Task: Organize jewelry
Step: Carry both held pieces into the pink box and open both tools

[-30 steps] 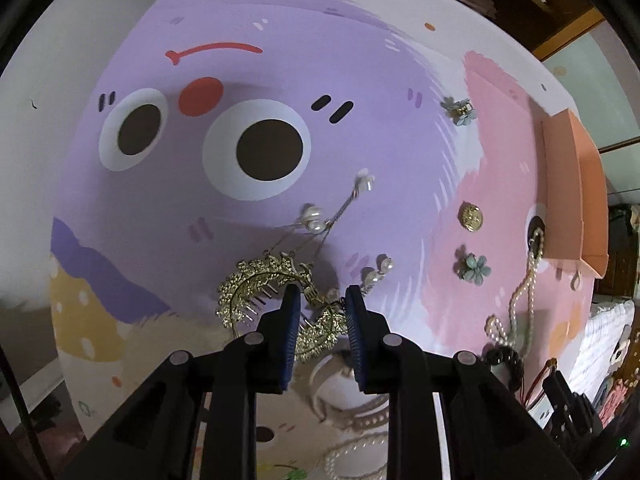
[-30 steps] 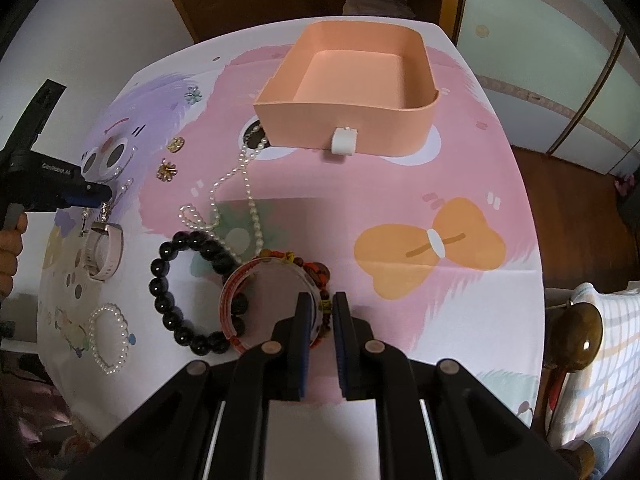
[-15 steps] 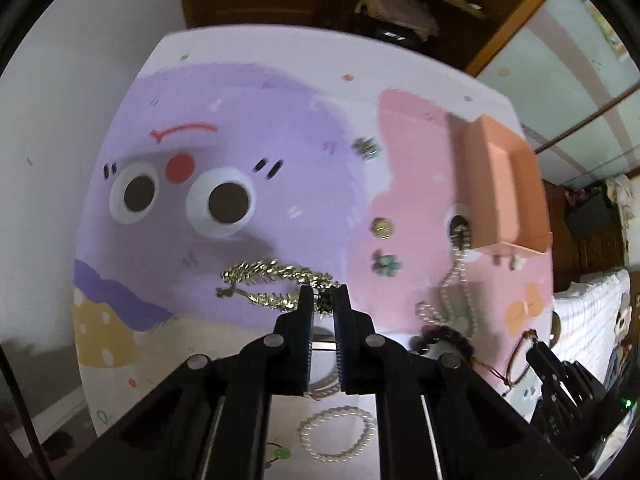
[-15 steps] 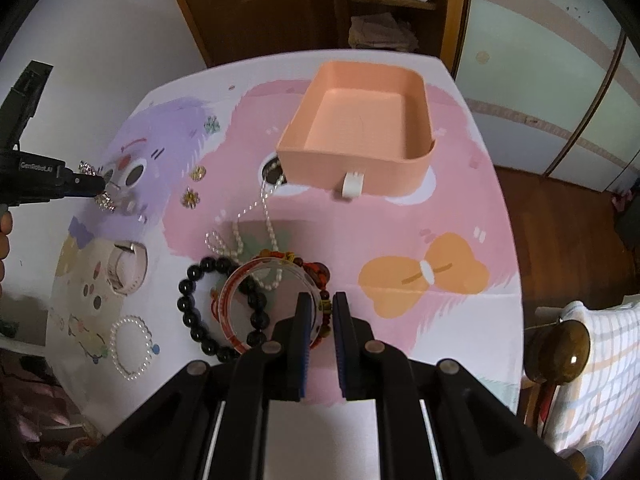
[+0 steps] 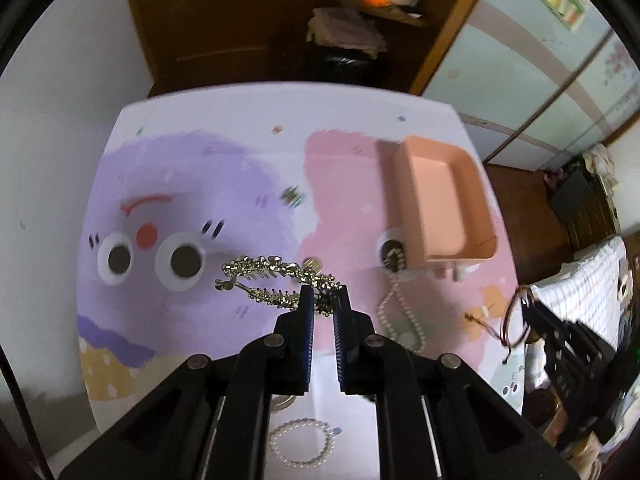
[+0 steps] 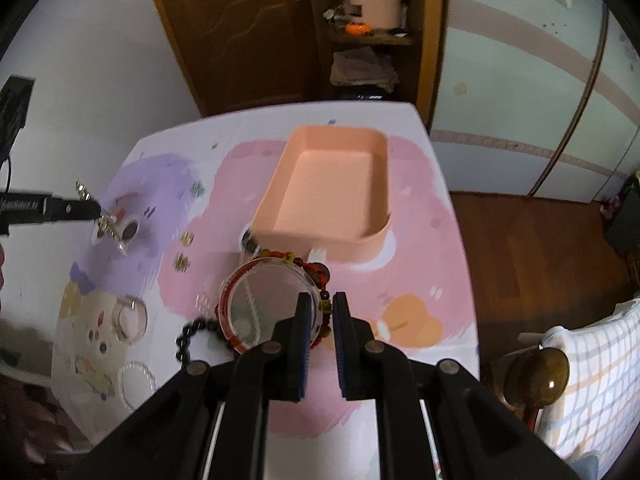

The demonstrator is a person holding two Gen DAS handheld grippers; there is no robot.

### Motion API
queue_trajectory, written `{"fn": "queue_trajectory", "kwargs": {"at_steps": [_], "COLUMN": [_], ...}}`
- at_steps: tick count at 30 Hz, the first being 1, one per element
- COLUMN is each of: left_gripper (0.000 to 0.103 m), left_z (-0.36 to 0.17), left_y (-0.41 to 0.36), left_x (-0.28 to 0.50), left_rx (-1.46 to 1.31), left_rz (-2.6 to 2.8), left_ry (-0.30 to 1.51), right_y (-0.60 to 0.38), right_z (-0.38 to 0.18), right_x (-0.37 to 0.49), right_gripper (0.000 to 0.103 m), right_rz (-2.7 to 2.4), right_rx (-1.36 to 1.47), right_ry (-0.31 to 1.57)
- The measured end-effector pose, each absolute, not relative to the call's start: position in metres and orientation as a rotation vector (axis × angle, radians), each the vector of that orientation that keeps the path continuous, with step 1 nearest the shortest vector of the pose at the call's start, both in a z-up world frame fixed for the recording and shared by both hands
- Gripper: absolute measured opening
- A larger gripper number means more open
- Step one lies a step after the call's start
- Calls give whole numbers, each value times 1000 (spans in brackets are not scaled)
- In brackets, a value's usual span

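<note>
In the left wrist view, the gold hair comb (image 5: 276,280) is pinched at its end by the left gripper (image 5: 323,300) and is now held clear above the cartoon tablecloth (image 5: 192,168), where a second ago it lay flat. The pink tray (image 5: 440,208) has come fully into view.

In the right wrist view, the clear bangle (image 6: 264,304) and red bead bracelet (image 6: 316,270) are clamped by the right gripper (image 6: 323,312) and have been raised off the cloth; the black bead bracelet (image 6: 192,332) is left lying below.

Tray (image 6: 332,188) set on tablecloth (image 6: 416,264) toward far right. Pearl necklace (image 5: 400,312) laid just before tray. Pearl bracelet (image 5: 302,442) placed at near edge. Clear bangle (image 6: 129,319) positioned left of black bead bracelet (image 6: 192,336).
</note>
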State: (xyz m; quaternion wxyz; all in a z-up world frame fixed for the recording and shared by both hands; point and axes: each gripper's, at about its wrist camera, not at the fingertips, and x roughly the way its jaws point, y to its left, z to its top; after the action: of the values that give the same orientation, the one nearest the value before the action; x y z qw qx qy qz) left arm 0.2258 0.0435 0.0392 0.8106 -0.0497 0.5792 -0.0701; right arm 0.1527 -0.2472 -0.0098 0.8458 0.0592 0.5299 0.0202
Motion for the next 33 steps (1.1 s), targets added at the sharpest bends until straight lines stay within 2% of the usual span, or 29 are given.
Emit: {"fn": "queue_trajectory", "kwargs": {"at_steps": [6, 12, 17, 25, 26, 30, 32, 33], "left_gripper": [7, 7, 7, 7, 7, 7, 7, 7], "left_z": [64, 77, 63, 10, 5, -19, -28, -33], "left_y": [-5, -56, -85, -112, -114, -128, -135, -139], "left_x": [237, 259, 292, 342, 344, 356, 358, 360], "left_rx": [-54, -24, -30, -33, -29, 6, 21, 32], "left_rz": [-243, -314, -337, -323, -322, -311, -310, -310], "left_ry": [1183, 1116, 1134, 1227, 1235, 1277, 1294, 1304], "right_y": [-276, -296, -295, -291, -292, -293, -293, -294], "right_z": [1, -20, -57, -103, -102, -92, -81, -77], "right_x": [184, 222, 244, 257, 254, 240, 224, 217], "right_gripper": [10, 10, 10, 11, 17, 28, 38, 38], "right_rz": [-3, -38, -45, -32, -15, 8, -1, -1], "right_rx": [220, 345, 416, 494, 510, 532, 520, 525], "right_ry": [1074, 1067, 1093, 1129, 1113, 1073, 1029, 1010]}}
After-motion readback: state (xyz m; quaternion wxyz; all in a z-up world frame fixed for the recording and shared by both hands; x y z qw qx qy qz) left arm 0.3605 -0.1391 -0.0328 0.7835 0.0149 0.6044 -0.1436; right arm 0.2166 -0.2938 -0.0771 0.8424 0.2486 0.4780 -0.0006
